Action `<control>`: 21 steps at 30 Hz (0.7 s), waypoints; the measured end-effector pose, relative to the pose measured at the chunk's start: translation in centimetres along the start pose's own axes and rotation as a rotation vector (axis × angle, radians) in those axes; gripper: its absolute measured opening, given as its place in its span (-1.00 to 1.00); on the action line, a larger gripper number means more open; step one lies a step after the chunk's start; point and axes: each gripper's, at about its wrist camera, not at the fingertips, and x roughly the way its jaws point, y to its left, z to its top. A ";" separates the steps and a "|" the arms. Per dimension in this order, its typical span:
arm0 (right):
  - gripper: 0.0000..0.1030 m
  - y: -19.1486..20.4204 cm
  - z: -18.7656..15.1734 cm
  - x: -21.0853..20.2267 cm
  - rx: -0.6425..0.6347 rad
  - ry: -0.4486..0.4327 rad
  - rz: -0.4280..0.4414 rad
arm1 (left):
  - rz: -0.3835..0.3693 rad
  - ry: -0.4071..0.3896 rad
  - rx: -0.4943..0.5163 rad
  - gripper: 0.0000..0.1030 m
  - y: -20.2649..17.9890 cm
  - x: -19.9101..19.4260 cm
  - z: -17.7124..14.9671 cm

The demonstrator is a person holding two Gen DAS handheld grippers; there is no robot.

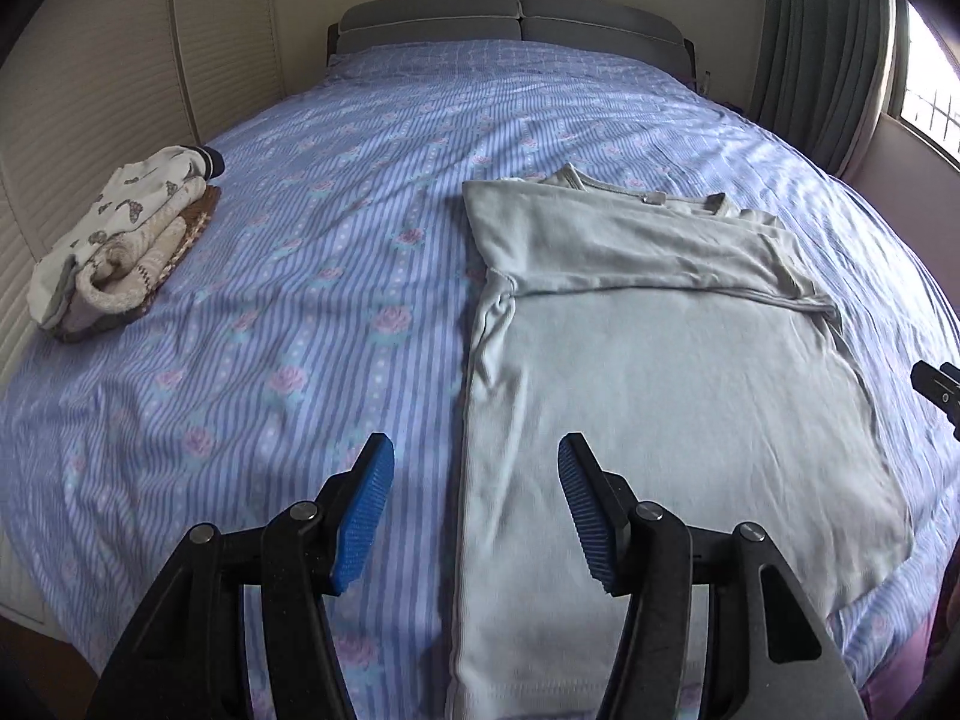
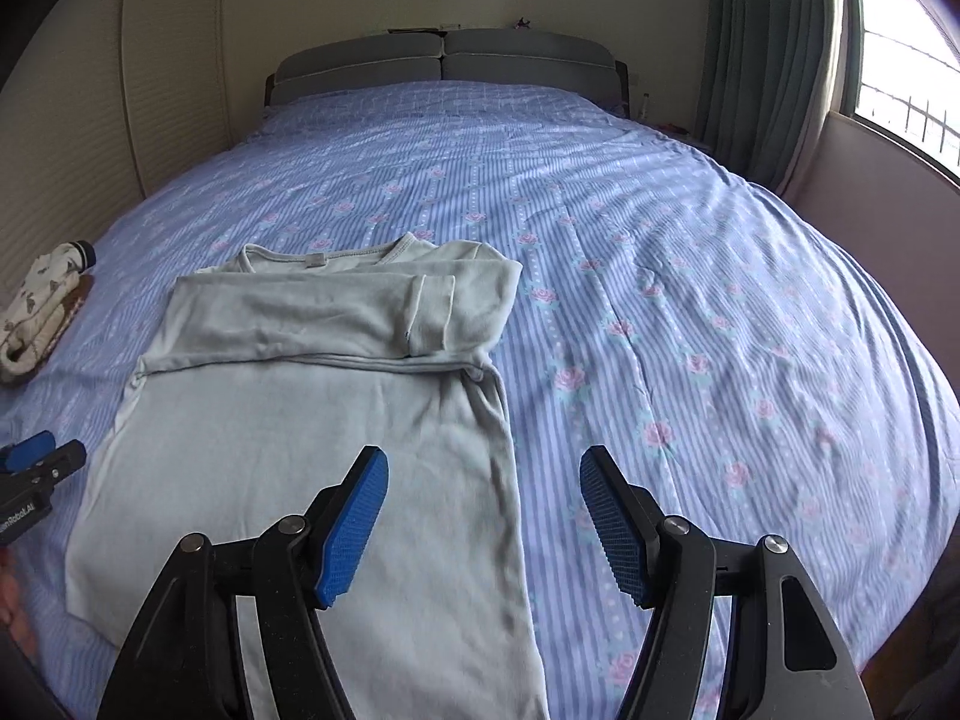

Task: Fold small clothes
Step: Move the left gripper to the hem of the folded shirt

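Observation:
A pale grey-green long-sleeved shirt lies flat on the bed, neck towards the headboard, both sleeves folded across its chest. My left gripper hovers open above the shirt's left folded edge near the hem, nothing between its blue pads. In the right wrist view the same shirt lies left of centre. My right gripper hangs open over its right edge, also holding nothing. The tip of the right gripper shows at the right edge of the left wrist view, and the left gripper at the left edge of the right wrist view.
A stack of folded small clothes sits at the bed's left side, seen again as the stack in the right wrist view. The blue striped floral bedsheet covers the bed up to the grey headboard. Curtains and a window stand at right.

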 end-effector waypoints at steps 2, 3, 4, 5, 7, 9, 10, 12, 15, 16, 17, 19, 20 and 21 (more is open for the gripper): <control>0.29 -0.5 -1.5 -1.8 0.008 -0.007 0.005 | 0.002 0.010 -0.016 0.10 0.5 -0.9 -1.8; 0.29 -0.6 -2.3 -2.6 0.010 -0.011 0.003 | 0.004 0.015 -0.027 0.10 0.8 -1.2 -2.6; 0.29 -0.7 -3.1 -3.3 0.010 -0.015 -0.001 | 0.004 0.023 -0.038 0.10 1.0 -1.3 -3.3; 0.29 -0.8 -3.8 -3.8 0.007 -0.017 -0.001 | 0.000 0.035 -0.049 0.10 1.1 -1.3 -3.9; 0.29 -0.8 -5.2 -4.3 0.005 -0.004 -0.003 | -0.004 0.054 -0.059 0.10 1.3 -1.4 -5.0; 0.29 -1.0 -6.3 -4.3 0.018 0.028 0.000 | -0.004 0.055 -0.062 0.10 1.4 -1.7 -5.7; 0.29 -1.2 -6.8 -4.3 0.030 0.043 0.003 | 0.001 0.054 -0.065 0.10 1.5 -1.8 -5.9; 0.29 -1.6 -7.8 -4.3 0.057 0.063 0.007 | -0.001 0.052 -0.080 0.10 1.8 -1.9 -6.4; 0.28 -2.0 -8.9 -4.1 0.088 0.087 0.013 | -0.005 0.056 -0.085 0.09 1.9 -2.1 -7.0; 0.28 -2.2 -9.2 -4.1 0.098 0.094 0.016 | -0.009 0.061 -0.083 0.09 1.8 -2.0 -7.2; 0.27 -2.3 -9.4 -3.9 0.107 0.102 0.019 | -0.012 0.068 -0.081 0.09 1.7 -1.9 -7.3; 0.20 -2.3 -9.8 -3.8 0.117 0.114 0.020 | -0.020 0.080 -0.085 0.09 1.7 -1.7 -7.5; 0.17 -2.4 -9.9 -3.8 0.119 0.115 0.022 | -0.025 0.087 -0.087 0.09 1.6 -1.5 -7.5; 0.17 -2.4 -10.0 -3.7 0.121 0.117 0.025 | -0.029 0.098 -0.086 0.09 1.6 -1.3 -7.5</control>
